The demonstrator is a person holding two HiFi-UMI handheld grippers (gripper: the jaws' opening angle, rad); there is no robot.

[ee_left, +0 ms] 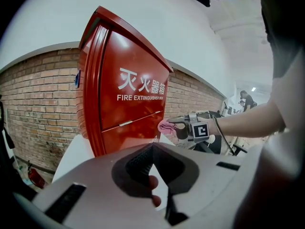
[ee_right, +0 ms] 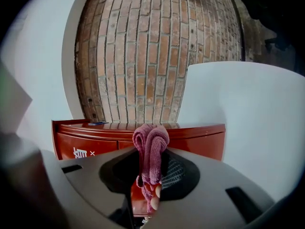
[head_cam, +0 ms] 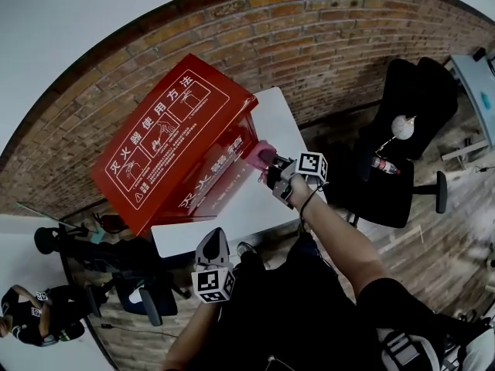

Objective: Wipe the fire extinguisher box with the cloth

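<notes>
Cloth pinched in right claw at red fire extinguisher box front, left claw pressed together; best wiped flat, firmly.

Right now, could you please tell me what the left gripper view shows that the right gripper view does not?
Only the left gripper view shows the box's white-lettered front, the left gripper shut and empty, and the right gripper from outside. Only the right gripper view shows the cloth pinched between that gripper's jaws close up. Both share the red box, pink cloth and brick wall.
</notes>
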